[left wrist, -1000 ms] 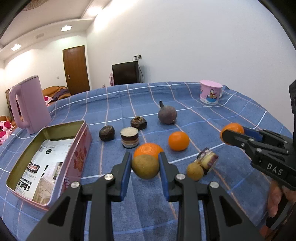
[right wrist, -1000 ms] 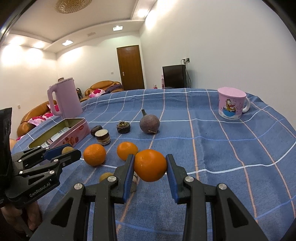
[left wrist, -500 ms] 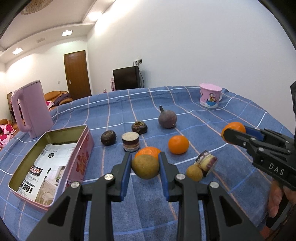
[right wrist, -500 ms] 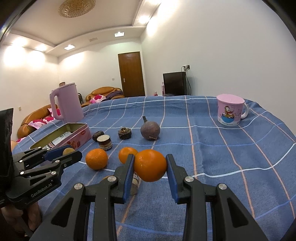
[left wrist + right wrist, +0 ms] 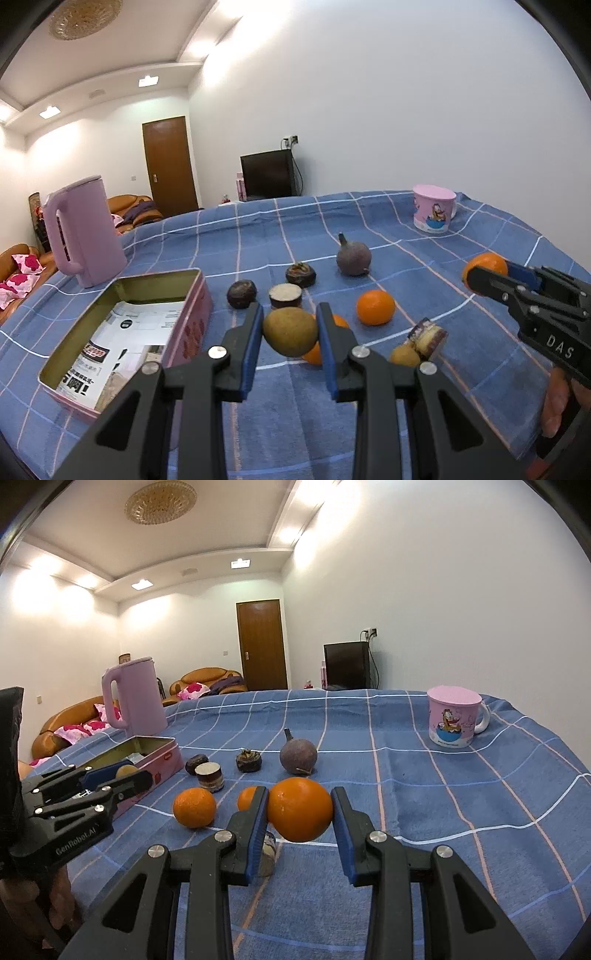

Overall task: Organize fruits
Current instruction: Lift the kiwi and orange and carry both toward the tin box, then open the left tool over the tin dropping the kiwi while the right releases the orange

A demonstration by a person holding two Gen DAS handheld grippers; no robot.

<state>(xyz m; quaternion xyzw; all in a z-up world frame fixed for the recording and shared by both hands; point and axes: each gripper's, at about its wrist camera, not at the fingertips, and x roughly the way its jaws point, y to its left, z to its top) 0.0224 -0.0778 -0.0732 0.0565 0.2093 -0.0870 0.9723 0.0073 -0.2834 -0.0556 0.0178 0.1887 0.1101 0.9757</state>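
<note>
My left gripper (image 5: 291,332) is shut on a brown-green kiwi (image 5: 290,331), held above the blue checked cloth, just right of the open pink tin (image 5: 188,317). My right gripper (image 5: 300,809) is shut on an orange (image 5: 300,809); from the left wrist view that orange (image 5: 484,266) shows at the far right. Two more oranges (image 5: 194,807) (image 5: 375,307) lie on the cloth. A purple round fruit (image 5: 298,756), dark mangosteens (image 5: 241,293) (image 5: 300,274), a cut one (image 5: 285,295), a small kiwi (image 5: 404,356) and a cut piece (image 5: 428,338) lie around them.
A pink kettle (image 5: 85,230) stands behind the tin at the left. A pink cartoon mug (image 5: 454,716) stands at the far right of the table. Printed paper lines the tin's bottom. A person's fingers (image 5: 554,406) hold the right gripper. Sofas, a door and a TV are beyond.
Both views have tilted upward a little, so table objects sit lower in the frames. Both grips are unchanged and the fruit on the cloth has not moved.
</note>
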